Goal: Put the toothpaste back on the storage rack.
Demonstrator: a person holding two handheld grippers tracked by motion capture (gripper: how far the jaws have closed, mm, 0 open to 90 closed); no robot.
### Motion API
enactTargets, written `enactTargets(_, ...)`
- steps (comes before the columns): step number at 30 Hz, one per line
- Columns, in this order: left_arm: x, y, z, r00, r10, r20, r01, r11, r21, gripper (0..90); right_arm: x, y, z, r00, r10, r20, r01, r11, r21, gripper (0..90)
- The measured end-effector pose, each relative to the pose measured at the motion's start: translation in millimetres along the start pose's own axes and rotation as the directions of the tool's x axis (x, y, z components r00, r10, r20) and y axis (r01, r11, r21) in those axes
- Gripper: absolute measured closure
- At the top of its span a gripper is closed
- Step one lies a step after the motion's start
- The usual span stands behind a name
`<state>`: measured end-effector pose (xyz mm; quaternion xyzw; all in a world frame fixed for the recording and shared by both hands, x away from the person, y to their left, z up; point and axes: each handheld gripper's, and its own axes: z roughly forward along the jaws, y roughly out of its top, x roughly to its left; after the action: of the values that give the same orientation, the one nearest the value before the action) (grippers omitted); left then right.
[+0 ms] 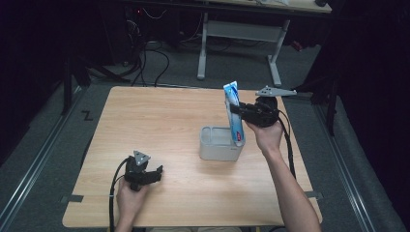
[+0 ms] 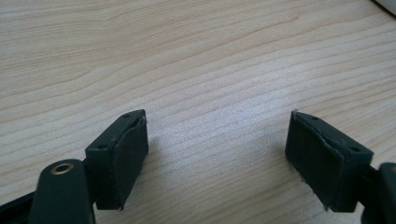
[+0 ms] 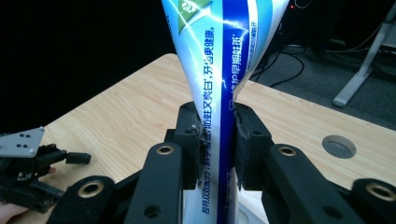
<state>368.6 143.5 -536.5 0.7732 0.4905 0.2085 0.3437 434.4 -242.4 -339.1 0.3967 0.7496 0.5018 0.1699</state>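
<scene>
I've got the toothpaste tube (image 1: pixel 233 113) pinched upright in my right gripper (image 1: pixel 240 110), both pads squeezing its middle flat, with its lower end down inside the grey holder (image 1: pixel 217 144) that sits right of centre on the table (image 1: pixel 159 125), toward the right edge. In the right gripper view the tube (image 3: pixel 219 88) flares wide above my jaws and narrows hard where they bite, so it's soft stuff, and that's my worry: press any harder and I could crease it or force paste toward the cap. It's also leaning a touch, so if I let go before the bottom is properly seated it may tip against the holder's wall or flop out over the rim. Tugging sideways could drag the light holder across the wood, as nothing pins it. My left gripper (image 1: pixel 145 175) rests near the front left corner, its 2 pads (image 2: pixel 128 156) spread wide over bare wood, too far off to steady anything.
</scene>
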Motion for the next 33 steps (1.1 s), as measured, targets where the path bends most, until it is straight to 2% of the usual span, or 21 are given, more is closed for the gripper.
enactTargets(8, 0.0, 0.0, 0.0, 1.0000, 0.000, 0.000, 0.000, 1.0000, 0.000, 21.6, -0.8, 2.1, 7.4, 0.9998, 0.014, 0.017, -0.014, 1.000, -0.017, 74.1)
enactTargets(21, 0.0, -0.1, 0.0, 1.0000, 0.000, 0.000, 0.000, 1.0000, 0.000, 21.6, 3.2, 1.5, 21.6, 0.9999, 0.011, 0.012, -0.011, 1.000, -0.029, 74.1)
enactTargets(33, 0.0, -0.1, 0.0, 1.0000, 0.000, 0.000, 0.000, 1.0000, -0.001, 21.5, 8.1, -5.0, 33.3, 0.9999, -0.006, 0.014, 0.006, 1.000, -0.003, 73.9)
